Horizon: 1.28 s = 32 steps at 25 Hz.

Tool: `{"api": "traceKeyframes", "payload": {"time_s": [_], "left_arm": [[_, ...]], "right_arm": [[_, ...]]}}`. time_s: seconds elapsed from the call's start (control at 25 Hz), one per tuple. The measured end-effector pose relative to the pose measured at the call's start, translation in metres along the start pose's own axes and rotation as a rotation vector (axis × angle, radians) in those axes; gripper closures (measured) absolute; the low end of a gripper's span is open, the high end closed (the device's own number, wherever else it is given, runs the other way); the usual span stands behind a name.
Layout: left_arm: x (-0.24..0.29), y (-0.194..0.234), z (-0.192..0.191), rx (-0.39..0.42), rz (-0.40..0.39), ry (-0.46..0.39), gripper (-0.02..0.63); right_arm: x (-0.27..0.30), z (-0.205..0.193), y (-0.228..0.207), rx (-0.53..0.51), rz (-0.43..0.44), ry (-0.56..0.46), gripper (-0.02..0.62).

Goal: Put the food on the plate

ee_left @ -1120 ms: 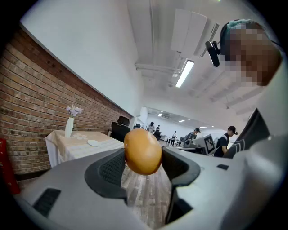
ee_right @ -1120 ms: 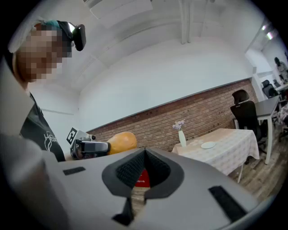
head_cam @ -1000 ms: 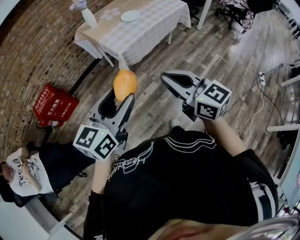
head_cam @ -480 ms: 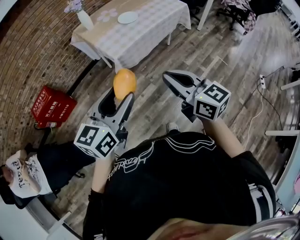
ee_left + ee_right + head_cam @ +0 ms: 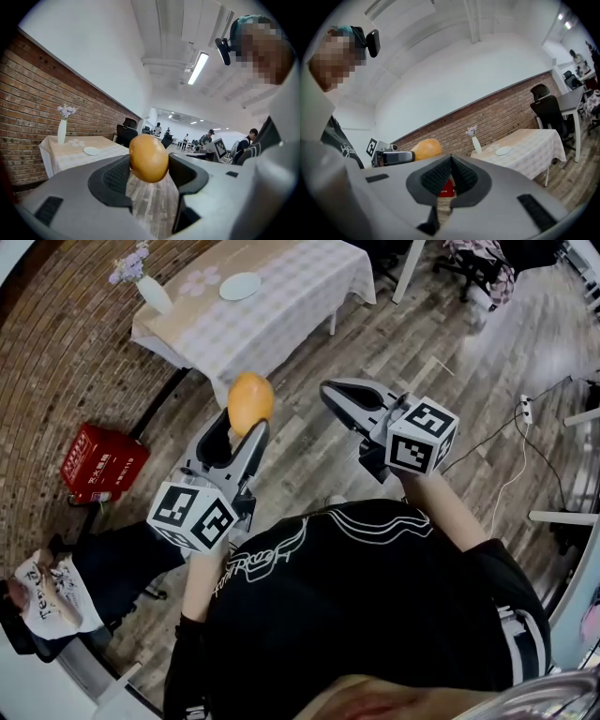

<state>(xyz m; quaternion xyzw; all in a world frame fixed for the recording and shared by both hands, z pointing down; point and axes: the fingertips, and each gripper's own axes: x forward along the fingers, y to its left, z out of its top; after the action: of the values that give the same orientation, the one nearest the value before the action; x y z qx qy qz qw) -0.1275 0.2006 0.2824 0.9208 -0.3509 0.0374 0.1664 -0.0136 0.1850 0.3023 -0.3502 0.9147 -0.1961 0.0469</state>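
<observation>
While left gripper (image 5: 246, 432) clamps food (image 5: 251, 401), plate (image 5: 241, 286) distant

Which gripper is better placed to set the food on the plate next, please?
Left. The left gripper grips the orange food, with the white plate on the table ahead; the right gripper is shut and empty.

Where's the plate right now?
In the head view the plate sits top left on the cloth-covered table, just right of the flower vase.
</observation>
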Motion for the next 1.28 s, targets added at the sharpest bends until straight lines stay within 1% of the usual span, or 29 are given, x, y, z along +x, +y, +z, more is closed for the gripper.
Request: {"api": "traceKeyframes", "payload": {"time_s": [0.16, 0.44, 0.52, 0.64, 0.84, 1.0, 1.28], "left_arm": [[0.029, -0.010, 0.011, 0.014, 0.000, -0.006, 0.354], [0.066, -0.035, 0.012, 0.028, -0.001, -0.005, 0.354], [0.074, -0.038, 0.015, 0.038, -0.004, -0.003, 0.354], [0.085, -0.036, 0.016, 0.044, -0.003, -0.004, 0.354], [0.113, -0.019, 0.014, 0.042, -0.007, 0.014, 0.354], [0.146, 0.004, 0.017, 0.022, -0.008, 0.013, 0.354], [0.223, 0.062, 0.041, -0.007, 0.000, 0.011, 0.354]], "right_arm": [[-0.009, 0.017, -0.024, -0.022, 0.005, -0.001, 0.598], [-0.033, 0.028, -0.054, -0.006, 0.025, -0.006, 0.598], [-0.039, 0.031, -0.063, -0.005, 0.011, -0.017, 0.598], [-0.044, 0.035, -0.082, 0.001, -0.033, -0.039, 0.598], [-0.039, 0.035, -0.115, 0.023, -0.058, -0.045, 0.598], [-0.023, 0.035, -0.147, 0.032, -0.066, -0.011, 0.598], [0.031, 0.069, -0.226, 0.031, -0.059, 0.022, 0.598]]}}
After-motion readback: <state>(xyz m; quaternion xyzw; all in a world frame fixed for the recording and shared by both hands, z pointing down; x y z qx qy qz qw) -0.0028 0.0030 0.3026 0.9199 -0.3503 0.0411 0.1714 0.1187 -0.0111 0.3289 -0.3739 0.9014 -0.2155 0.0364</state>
